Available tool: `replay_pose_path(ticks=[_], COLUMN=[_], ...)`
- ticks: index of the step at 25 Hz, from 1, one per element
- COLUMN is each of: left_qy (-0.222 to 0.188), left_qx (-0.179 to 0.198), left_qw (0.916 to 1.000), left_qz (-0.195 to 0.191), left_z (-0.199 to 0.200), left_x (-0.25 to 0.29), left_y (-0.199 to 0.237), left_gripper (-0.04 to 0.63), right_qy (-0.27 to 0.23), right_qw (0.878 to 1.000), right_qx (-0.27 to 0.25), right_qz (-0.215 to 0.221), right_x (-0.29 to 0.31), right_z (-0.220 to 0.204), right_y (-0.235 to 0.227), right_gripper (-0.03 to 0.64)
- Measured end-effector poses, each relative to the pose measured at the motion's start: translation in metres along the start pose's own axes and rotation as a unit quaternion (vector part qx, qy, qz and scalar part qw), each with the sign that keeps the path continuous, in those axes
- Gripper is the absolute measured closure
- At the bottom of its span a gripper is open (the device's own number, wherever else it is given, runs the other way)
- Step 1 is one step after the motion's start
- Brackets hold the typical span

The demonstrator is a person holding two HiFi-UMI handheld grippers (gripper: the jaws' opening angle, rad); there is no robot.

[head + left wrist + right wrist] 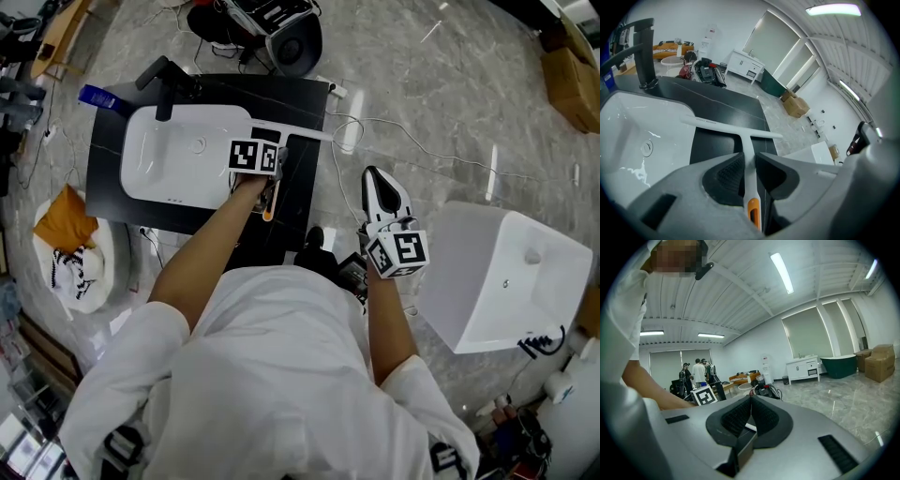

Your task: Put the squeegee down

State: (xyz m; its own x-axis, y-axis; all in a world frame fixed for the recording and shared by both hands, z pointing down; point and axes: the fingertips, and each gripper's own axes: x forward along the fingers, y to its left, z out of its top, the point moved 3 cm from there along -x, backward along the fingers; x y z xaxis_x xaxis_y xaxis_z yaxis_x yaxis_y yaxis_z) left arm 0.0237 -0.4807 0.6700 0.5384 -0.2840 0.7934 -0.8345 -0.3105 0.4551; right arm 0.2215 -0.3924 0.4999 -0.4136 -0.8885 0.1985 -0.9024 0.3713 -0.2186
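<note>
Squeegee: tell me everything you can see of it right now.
The squeegee is a white, plastic-looking T with a long straight crossbar bearing faint print, a slim handle and an orange slotted end. The left hand-held gripper is shut on the handle, with a dark ribbed pad on each side. The crossbar points away from the person, over the black counter beside the white sink basin. Whether the crossbar rests on the counter cannot be told.

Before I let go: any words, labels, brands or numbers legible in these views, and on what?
Nothing can be read outright.
On the squeegee: a short dark print on the blade, too small to read.
On the cubes of the left gripper and right gripper: black-and-white square marker patterns only, no words or numbers.
</note>
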Motion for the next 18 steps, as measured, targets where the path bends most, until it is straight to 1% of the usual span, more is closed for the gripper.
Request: replay_pose_path(ticks=[4,6,9,12,14,15,16,18], left_qy=[-0.021,-0.039,-0.086,-0.141,-0.177,-0.202,-0.231,-0.287], left_qx=[0.006,0.013,0.029,0.043,0.051,0.056,0.063,0.081], left_qw=[0.9997,0.999,0.9951,0.987,0.9792,0.9732,0.9655,0.9476], left_qz=[-0.008,-0.018,-0.04,-0.064,-0.085,-0.095,-0.103,-0.114], left_z=[0.008,0.016,0.035,0.053,0.062,0.07,0.082,0.104], left_x=[-0.016,-0.03,-0.063,-0.107,-0.137,-0.152,-0.169,-0.204], left_y=[-0.004,-0.009,-0.022,-0.039,-0.054,-0.061,-0.065,-0.066], left_gripper=[0.512,0.512,0.512,0.517,0.551,0.558,0.565,0.573], right_qy=[-0.006,-0.01,-0.02,-0.028,-0.031,-0.036,-0.045,-0.069], right_qw=[1.0,1.0,1.0,0.999,0.999,0.999,0.998,0.994], right_qx=[-0.004,-0.005,-0.009,-0.014,-0.02,-0.026,-0.035,-0.053], right_qz=[0.0,0.0,0.004,0.013,0.019,0.027,0.039,0.066], right_x=[-0.002,-0.002,-0.001,-0.009,-0.02,-0.02,-0.016,-0.001], right_z=[0.008,0.013,0.026,0.046,0.061,0.071,0.083,0.108], right_y=[-0.001,-0.002,0.001,0.01,0.017,0.019,0.022,0.03], right_gripper=[0.601,0.601,0.601,0.601,0.601,0.601,0.601,0.601])
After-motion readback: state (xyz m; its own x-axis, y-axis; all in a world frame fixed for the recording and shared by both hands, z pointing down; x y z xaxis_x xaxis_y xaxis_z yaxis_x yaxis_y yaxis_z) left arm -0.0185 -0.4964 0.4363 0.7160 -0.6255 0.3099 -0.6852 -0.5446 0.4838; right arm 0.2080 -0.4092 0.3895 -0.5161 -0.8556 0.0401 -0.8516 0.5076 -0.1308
